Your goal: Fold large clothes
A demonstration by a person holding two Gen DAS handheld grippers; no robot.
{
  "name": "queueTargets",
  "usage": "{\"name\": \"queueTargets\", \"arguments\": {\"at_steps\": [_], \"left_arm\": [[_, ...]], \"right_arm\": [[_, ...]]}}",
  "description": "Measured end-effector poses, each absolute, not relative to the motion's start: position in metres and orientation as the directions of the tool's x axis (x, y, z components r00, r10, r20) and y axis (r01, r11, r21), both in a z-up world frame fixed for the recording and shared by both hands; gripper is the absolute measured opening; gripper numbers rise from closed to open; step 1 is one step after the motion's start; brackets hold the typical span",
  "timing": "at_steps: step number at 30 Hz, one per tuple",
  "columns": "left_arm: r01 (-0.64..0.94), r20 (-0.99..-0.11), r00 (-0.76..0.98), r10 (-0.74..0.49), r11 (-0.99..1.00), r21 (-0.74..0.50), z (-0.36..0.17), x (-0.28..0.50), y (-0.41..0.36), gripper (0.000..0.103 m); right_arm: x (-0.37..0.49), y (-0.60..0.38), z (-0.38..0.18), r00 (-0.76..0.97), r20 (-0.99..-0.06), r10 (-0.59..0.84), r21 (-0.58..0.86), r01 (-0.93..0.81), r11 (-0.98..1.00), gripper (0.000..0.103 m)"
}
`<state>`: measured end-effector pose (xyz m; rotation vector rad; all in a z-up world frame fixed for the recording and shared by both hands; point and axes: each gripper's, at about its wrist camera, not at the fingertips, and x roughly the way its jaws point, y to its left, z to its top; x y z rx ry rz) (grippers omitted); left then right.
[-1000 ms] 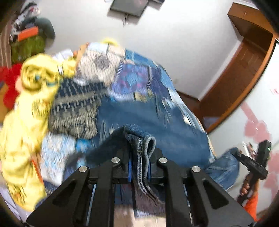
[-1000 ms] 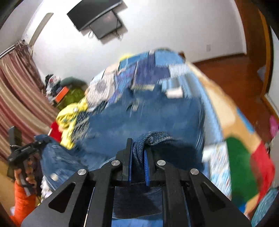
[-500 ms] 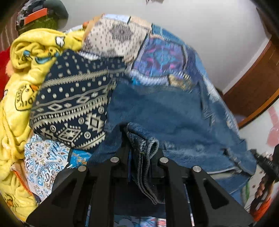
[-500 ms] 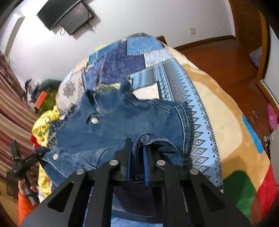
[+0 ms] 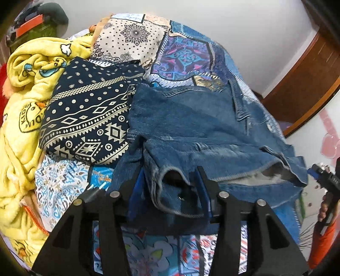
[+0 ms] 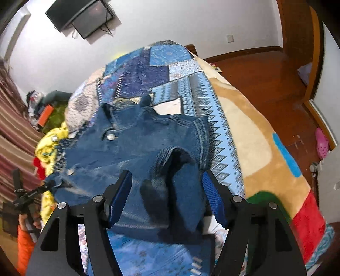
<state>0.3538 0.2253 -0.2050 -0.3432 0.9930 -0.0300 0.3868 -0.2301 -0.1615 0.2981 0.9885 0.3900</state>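
A blue denim jacket (image 5: 191, 118) lies spread on the patchwork quilt (image 5: 184, 55) of a bed, collar and snaps toward the far end (image 6: 138, 144). My left gripper (image 5: 169, 176) is at the jacket's near left edge. Its jaws are opening, and a folded denim hem slumps loose between the blue pads. My right gripper (image 6: 166, 178) is at the near right edge, also opening. Its pads stand wide apart on either side of a limp denim fold and do not press on it.
A yellow duck-print blanket (image 5: 23, 89) and a navy patterned garment (image 5: 89, 118) lie heaped left of the jacket. A tan blanket (image 6: 244, 131) covers the bed's right side, with wooden floor (image 6: 265, 80) beyond. A screen (image 6: 85, 14) hangs on the far wall.
Both grippers came down toward the bed with the jacket, which now rests on the quilt. Both were shut on denim folds; their jaws have since parted and the folds lie loose.
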Motion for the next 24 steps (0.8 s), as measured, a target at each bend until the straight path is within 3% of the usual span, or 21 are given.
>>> {"name": "queueTargets", "arguments": {"at_steps": [5, 7, 9, 16, 19, 22, 23, 24], "left_arm": [[-0.154, -0.832, 0.525, -0.178, 0.942, -0.298, -0.213, 0.353, 0.225, 0.047], [-0.167, -0.841, 0.512, -0.174, 0.941, -0.296, -0.219, 0.357, 0.225, 0.039], [-0.175, -0.848, 0.508, -0.152, 0.945, -0.275, -0.222, 0.360, 0.225, 0.022], [-0.187, -0.846, 0.532, -0.043, 0.968, -0.167, -0.213, 0.371, 0.221, 0.019], [-0.207, -0.843, 0.538, 0.013, 0.971, -0.117, -0.211, 0.377, 0.225, 0.019], [-0.221, -0.845, 0.535, 0.012, 0.967, -0.126, -0.213, 0.384, 0.234, 0.016], [-0.222, -0.845, 0.534, 0.003, 0.965, -0.137, -0.214, 0.386, 0.236, 0.010], [-0.222, -0.845, 0.535, 0.005, 0.966, -0.135, -0.212, 0.387, 0.235, 0.010]], "right_arm": [[0.388, -0.212, -0.176, 0.433, -0.738, 0.517, 0.479, -0.204, 0.854, 0.066], [0.391, -0.204, -0.187, 0.405, -0.747, 0.527, 0.491, -0.199, 0.848, 0.066], [0.394, -0.198, -0.197, 0.385, -0.760, 0.524, 0.492, -0.186, 0.850, 0.066], [0.386, -0.181, -0.192, 0.361, -0.791, 0.494, 0.411, -0.286, 0.866, 0.066], [0.378, -0.173, -0.188, 0.397, -0.813, 0.426, 0.305, -0.334, 0.892, 0.064], [0.383, -0.177, -0.195, 0.416, -0.827, 0.377, 0.262, -0.308, 0.915, 0.026], [0.387, -0.181, -0.196, 0.411, -0.819, 0.400, 0.296, -0.294, 0.909, 0.018], [0.391, -0.186, -0.194, 0.433, -0.807, 0.401, 0.312, -0.264, 0.913, 0.012]]}}
